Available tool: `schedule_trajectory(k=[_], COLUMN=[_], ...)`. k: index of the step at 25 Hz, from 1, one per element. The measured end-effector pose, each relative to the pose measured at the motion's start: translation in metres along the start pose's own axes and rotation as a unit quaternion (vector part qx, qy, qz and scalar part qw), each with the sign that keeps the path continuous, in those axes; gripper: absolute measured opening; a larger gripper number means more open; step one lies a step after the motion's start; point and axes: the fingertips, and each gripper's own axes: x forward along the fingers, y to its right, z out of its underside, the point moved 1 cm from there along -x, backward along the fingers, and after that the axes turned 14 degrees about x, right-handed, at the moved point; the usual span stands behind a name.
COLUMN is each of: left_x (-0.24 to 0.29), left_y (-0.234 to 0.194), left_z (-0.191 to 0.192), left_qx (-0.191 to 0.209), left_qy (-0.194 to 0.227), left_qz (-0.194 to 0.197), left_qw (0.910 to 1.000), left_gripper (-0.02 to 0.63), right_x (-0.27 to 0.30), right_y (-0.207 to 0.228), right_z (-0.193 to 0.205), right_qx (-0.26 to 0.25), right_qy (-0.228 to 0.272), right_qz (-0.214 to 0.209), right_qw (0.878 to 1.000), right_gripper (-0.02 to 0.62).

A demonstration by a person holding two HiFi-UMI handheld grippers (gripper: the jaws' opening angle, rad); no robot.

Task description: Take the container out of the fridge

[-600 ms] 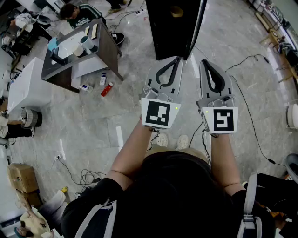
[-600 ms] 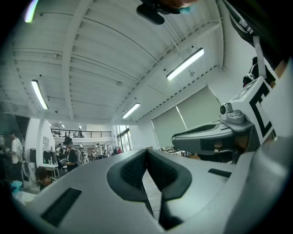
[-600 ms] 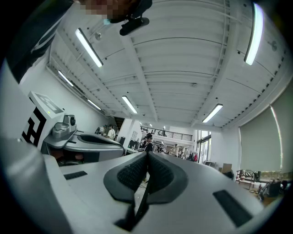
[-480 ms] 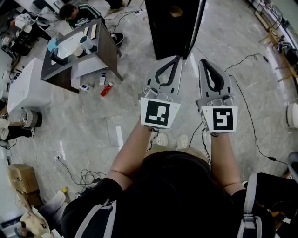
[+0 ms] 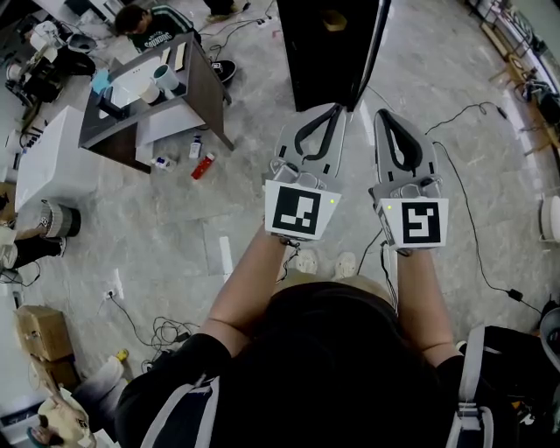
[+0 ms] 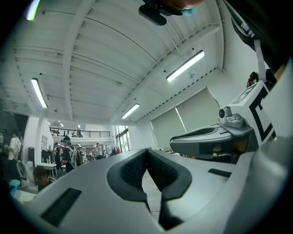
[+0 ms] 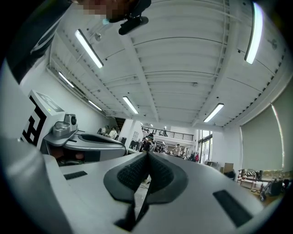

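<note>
The black fridge (image 5: 328, 48) stands on the floor straight ahead in the head view, seen from above, with a small tan item (image 5: 332, 19) on its top. No container shows in any view. My left gripper (image 5: 335, 109) and right gripper (image 5: 385, 116) are held side by side in front of the fridge, tips just short of it. Both are shut with nothing between the pads. In the left gripper view the left gripper (image 6: 147, 150) tilts up toward the ceiling, as does the right gripper (image 7: 147, 154) in its own view.
A grey cabinet (image 5: 188, 92) with cups on it stands at the upper left, beside a white box (image 5: 48, 162). Bottles (image 5: 202, 166) lie on the floor by it. Cables (image 5: 472, 219) run across the floor at right. A person (image 5: 144, 22) sits at the far upper left.
</note>
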Motion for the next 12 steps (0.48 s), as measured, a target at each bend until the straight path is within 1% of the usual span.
schedule_trajectory(k=[5, 12], left_x=[-0.005, -0.016], left_y=[-0.006, -0.011], left_z=[0.000, 0.001], left_qx=[0.007, 0.012], left_qy=[0.002, 0.002], left_qz=[-0.002, 0.007], left_qw=[1.0000, 0.9999], left_gripper=[0.025, 0.025], right_x=[0.002, 0.007], right_y=[-0.006, -0.019], right_z=[0.001, 0.006], right_qx=[0.015, 0.032], right_qy=[0.005, -0.006], right_qz=[-0.001, 0.002], right_qw=[1.000, 0.999], right_gripper=[0.034, 0.034])
